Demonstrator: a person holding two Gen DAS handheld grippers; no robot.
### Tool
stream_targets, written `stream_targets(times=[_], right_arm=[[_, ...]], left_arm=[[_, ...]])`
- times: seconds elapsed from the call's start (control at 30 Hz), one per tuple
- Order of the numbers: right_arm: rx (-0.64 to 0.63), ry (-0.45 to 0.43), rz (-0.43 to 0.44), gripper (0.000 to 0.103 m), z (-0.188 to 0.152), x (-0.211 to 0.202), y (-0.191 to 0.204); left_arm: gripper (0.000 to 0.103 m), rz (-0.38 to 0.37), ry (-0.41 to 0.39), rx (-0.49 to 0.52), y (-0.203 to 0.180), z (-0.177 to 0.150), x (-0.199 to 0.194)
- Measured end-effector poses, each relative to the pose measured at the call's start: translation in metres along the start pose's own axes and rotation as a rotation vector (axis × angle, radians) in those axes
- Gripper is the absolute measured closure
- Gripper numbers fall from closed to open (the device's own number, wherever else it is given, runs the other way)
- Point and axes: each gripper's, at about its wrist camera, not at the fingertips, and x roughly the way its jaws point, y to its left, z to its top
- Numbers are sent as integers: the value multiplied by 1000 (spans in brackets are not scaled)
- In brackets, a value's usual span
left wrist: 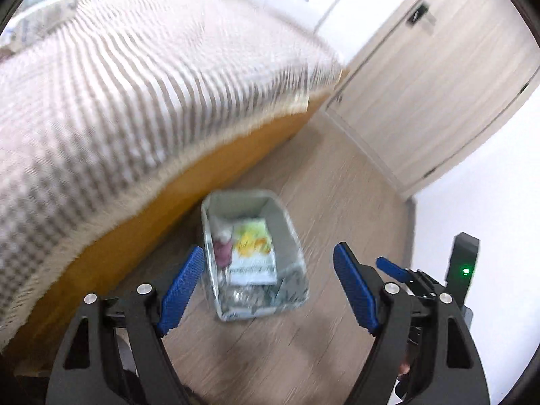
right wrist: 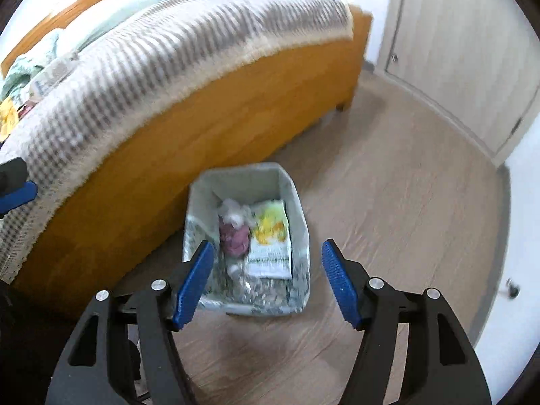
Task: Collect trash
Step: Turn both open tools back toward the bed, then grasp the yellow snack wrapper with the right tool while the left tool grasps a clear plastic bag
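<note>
A small bin lined with a pale bag [left wrist: 236,206] [right wrist: 248,180] stands on the wood floor beside the bed. In it lie a yellow-green packet [left wrist: 254,253] [right wrist: 271,239], a purple wrapper [left wrist: 221,251] [right wrist: 233,236] and white crumpled paper [right wrist: 233,214]. My left gripper [left wrist: 270,290] hovers open above the bin with nothing between its blue pads. My right gripper [right wrist: 268,283] is likewise open and empty above the bin. Its blue fingertip [left wrist: 393,268] shows at the right of the left wrist view. A left gripper finger [right wrist: 17,195] pokes in at the left edge of the right wrist view.
The bed has an orange wooden frame [right wrist: 189,128] [left wrist: 216,168] and a checked blanket [left wrist: 135,84] [right wrist: 175,44]. Loose items [right wrist: 20,101] lie on it at the far left. A pale door [left wrist: 438,84] [right wrist: 472,50] and a white wall bound the floor on the right.
</note>
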Motion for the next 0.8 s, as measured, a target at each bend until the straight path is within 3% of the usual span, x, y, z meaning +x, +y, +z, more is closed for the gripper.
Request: stream_targets(times=[0.07, 0.17, 0.3, 0.43, 0.5, 0.6, 0.7, 0.8], right_arm=[[-34, -38, 3, 33, 12, -17, 15], [-86, -104, 19, 33, 27, -41, 46], [-139, -171, 77, 33, 43, -68, 94], [-167, -193, 146, 33, 55, -79, 140], [-195, -207, 166, 33, 62, -82, 166], [-237, -220, 192, 33, 69, -85, 206], [-275, -225, 223, 33, 78, -84, 248], [-300, -218, 268, 33, 84, -78, 288]], left_arm=[[26, 4, -70, 9, 6, 2, -31], [26, -5, -154, 10, 22, 7, -78], [26, 46, -280, -10, 65, 21, -150], [19, 208, -424, -76, 136, 38, -215], [19, 295, -452, -183, 185, 43, -240], [19, 349, -518, -329, 252, 36, -275], [19, 429, -542, -432, 310, 26, -297], [19, 540, -553, -432, 358, 31, -304]])
